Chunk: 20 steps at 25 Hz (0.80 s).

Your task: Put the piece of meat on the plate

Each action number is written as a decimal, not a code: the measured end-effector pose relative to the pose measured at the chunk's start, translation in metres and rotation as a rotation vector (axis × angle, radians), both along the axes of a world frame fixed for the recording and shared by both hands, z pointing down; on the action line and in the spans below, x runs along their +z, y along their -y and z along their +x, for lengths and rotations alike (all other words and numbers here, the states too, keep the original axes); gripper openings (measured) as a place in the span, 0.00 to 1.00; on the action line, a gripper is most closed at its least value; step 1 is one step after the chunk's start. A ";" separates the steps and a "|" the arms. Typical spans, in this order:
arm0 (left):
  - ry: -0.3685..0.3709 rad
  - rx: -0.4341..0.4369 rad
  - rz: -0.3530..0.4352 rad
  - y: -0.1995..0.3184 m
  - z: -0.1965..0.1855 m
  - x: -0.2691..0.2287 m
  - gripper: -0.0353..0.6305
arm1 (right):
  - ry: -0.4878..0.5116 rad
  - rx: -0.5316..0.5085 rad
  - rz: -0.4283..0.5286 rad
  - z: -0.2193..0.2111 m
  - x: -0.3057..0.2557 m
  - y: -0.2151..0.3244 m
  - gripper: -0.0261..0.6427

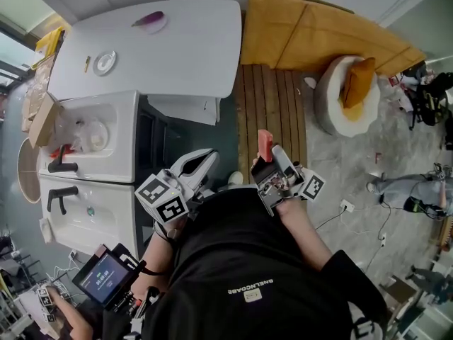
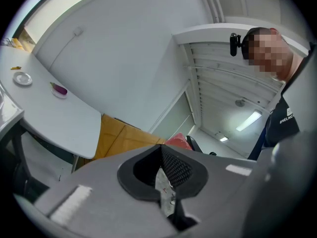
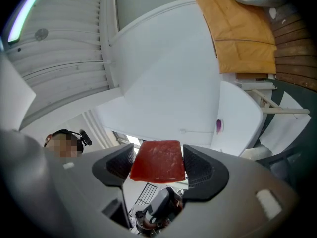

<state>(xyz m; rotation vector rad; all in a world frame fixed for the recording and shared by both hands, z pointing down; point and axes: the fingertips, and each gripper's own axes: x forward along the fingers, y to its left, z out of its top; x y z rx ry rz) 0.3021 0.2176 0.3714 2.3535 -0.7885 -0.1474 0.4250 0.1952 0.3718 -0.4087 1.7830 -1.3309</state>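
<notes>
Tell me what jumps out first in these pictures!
The red piece of meat jumps out first, pinched between the jaws of the right gripper and held up in the air. Next comes the big white table ahead, with a small white plate near its left end and a purple thing at its far edge.

Left gripper (image 2: 160, 151) level, jaws together; right gripper (image 3: 158, 156) nose-up, jaws tight on the piece of meat (image 1: 265, 142).
</notes>
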 end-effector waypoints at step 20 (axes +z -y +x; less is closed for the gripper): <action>-0.064 -0.052 -0.052 0.031 -0.007 0.019 0.08 | 0.041 -0.049 -0.020 -0.003 -0.001 0.041 0.50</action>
